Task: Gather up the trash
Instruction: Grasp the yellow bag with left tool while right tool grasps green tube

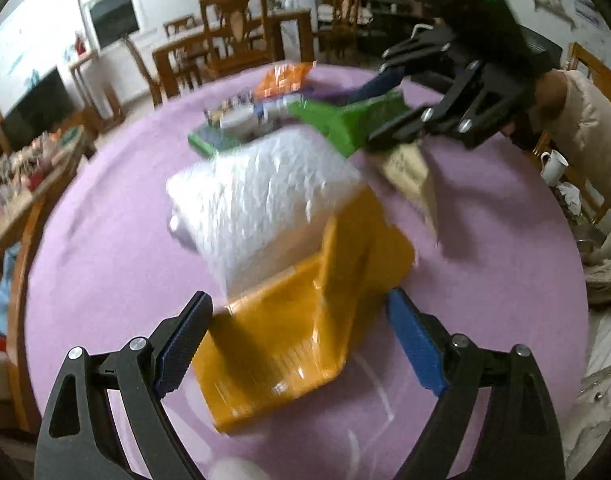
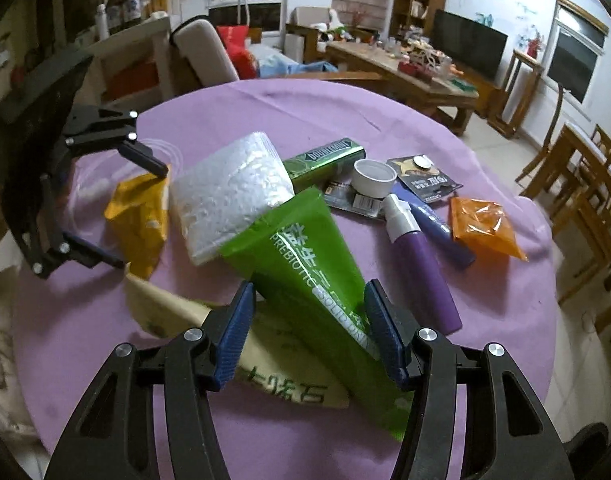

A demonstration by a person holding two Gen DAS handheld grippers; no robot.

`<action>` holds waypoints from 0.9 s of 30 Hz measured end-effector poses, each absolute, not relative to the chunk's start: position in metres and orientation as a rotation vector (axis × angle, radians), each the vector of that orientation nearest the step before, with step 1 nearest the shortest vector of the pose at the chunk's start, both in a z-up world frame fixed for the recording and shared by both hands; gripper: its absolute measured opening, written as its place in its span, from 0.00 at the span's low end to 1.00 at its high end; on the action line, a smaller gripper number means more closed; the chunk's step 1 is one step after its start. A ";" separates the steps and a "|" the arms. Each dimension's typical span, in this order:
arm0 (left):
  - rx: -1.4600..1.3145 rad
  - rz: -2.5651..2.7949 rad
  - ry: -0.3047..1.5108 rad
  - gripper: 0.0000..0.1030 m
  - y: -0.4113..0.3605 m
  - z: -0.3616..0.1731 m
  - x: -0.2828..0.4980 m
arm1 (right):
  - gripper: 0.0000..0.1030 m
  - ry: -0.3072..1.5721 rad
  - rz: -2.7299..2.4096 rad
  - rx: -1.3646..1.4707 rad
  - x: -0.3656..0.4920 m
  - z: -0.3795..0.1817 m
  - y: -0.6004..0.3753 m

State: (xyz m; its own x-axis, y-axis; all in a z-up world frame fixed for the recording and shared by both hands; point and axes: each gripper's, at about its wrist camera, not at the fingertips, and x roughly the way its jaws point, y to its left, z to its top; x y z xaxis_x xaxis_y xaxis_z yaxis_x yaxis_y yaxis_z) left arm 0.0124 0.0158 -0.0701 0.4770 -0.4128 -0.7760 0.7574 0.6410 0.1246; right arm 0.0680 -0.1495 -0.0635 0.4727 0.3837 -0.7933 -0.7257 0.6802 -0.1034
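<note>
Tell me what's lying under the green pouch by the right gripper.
A beige packet pokes out beneath the green pouch, printed characters showing near its lower edge. Its middle is covered, so I can't see anything else under there.

On the purple table [image 2: 485, 300] lie two orange wrappers [image 2: 139, 220] [image 2: 483, 228], two green packets [image 2: 313, 272] [image 2: 325, 162], two purple bottles [image 2: 423, 276] [image 2: 437, 224], one white foam block [image 2: 229, 196], one white cup [image 2: 374, 178] and one beige packet [image 2: 209, 328].
</note>
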 end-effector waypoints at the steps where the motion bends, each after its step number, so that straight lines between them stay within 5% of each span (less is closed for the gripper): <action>1: 0.513 -0.766 0.774 0.85 0.014 -0.070 0.014 | 0.55 0.830 0.708 -0.468 0.070 -0.065 -0.147; 5: 0.525 -0.791 0.819 0.79 0.005 -0.077 0.019 | 0.55 0.829 0.699 -0.471 0.071 -0.071 -0.158; 10: 0.483 -0.770 0.819 0.55 0.002 -0.077 0.019 | 0.22 0.800 0.666 -0.409 0.074 -0.067 -0.165; 15: 0.445 -0.722 0.799 0.43 0.005 -0.072 0.003 | 0.20 0.765 0.654 -0.174 0.073 -0.051 -0.198; 27: 0.210 -0.719 0.659 0.42 0.004 -0.023 -0.004 | 0.19 0.585 0.659 0.387 0.037 -0.010 -0.306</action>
